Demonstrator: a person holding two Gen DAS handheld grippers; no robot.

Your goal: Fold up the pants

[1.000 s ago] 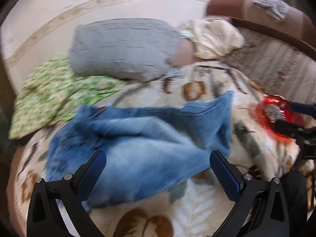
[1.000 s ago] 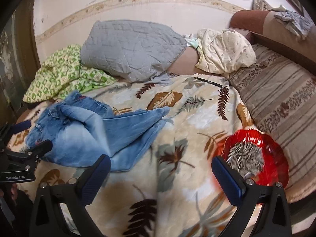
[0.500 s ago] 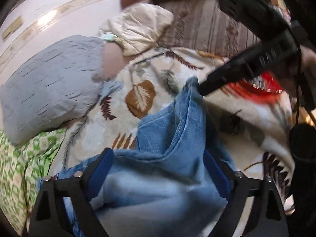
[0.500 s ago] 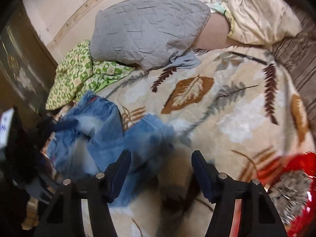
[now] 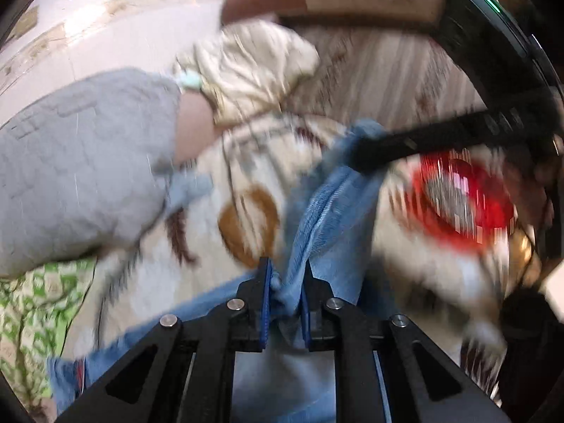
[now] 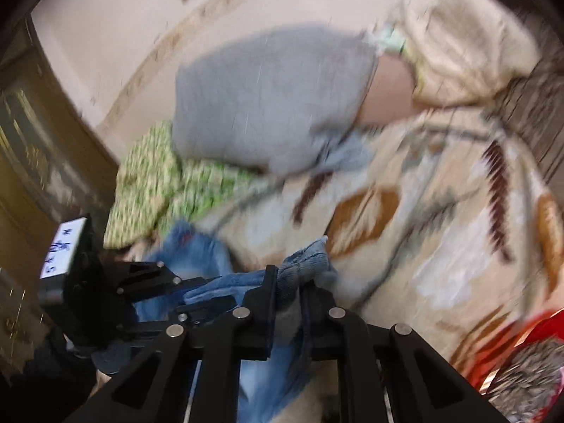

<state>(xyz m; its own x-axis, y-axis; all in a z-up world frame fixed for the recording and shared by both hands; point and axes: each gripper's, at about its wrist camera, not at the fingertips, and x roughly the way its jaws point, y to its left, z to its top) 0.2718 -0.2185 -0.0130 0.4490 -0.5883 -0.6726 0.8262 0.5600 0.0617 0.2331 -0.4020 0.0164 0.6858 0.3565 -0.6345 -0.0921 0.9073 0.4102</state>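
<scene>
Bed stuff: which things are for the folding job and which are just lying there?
For the job:
- blue jeans
- left gripper, closing on denim
- right gripper, closing on a jeans edge

Just lying about:
- grey pillow
- green patterned cloth
- cream cloth
- red bowl of seeds
- leaf-print blanket

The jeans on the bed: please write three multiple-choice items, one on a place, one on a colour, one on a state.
1. Where is the red bowl relative to the jeans in the left wrist view?
A. left B. right C. on top
2. What colour is the big pillow?
A. grey B. red C. black
3. What is between the left gripper's closing jaws?
A. nothing B. pillow C. denim

Answers: 1 B, the bowl lies right of the denim; 2 A, its quilted cover is grey; 3 C, blue cloth fills the gap.
</scene>
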